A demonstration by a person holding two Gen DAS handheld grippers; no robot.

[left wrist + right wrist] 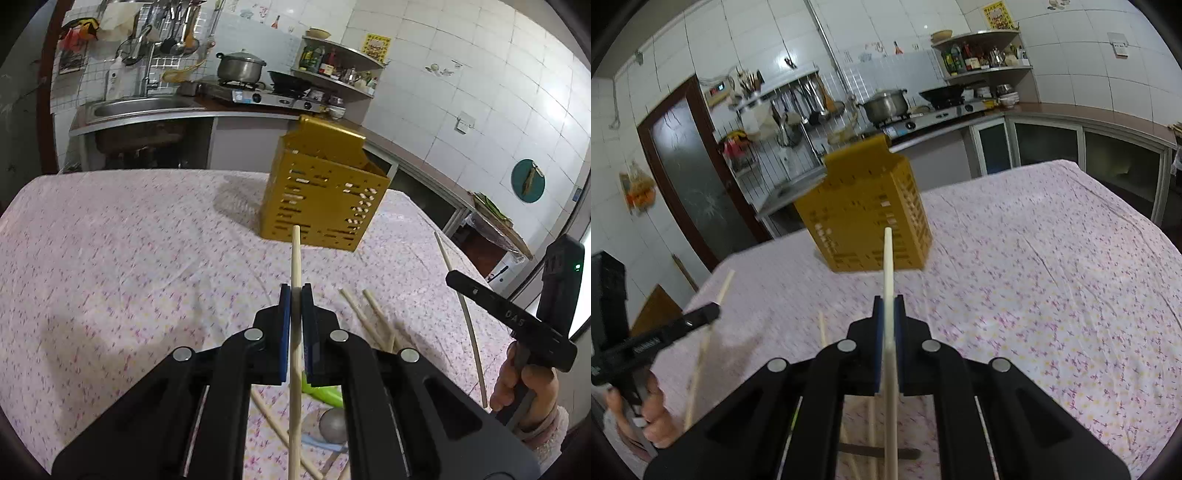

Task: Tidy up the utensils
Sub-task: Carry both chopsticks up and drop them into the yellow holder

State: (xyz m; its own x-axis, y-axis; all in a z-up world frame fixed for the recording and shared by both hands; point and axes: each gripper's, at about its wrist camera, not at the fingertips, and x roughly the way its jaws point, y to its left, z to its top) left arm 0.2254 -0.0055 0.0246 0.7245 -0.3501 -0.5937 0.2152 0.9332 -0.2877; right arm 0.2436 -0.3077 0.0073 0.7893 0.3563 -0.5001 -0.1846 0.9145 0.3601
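My left gripper [295, 291] is shut on a pale wooden chopstick [295, 258] that sticks out ahead toward the yellow perforated utensil holder [325, 192] on the flowered tablecloth. The right gripper [452, 277] shows at the right edge, gripping a second chopstick [466, 317]. In the right wrist view my right gripper [888, 301] is shut on its chopstick [888, 258], whose tip lies over the holder [864, 214]. The left gripper [714, 313] with its chopstick [703, 347] appears at the left. Both grippers hang above the table, short of the holder.
Loose chopsticks [369, 321] lie on the cloth under the grippers, with a green item [321, 393], a metal spoon [332, 424] and a dark handle [879, 452]. A sink [136, 107], a stove with a pot [240, 66] and shelves stand behind the table.
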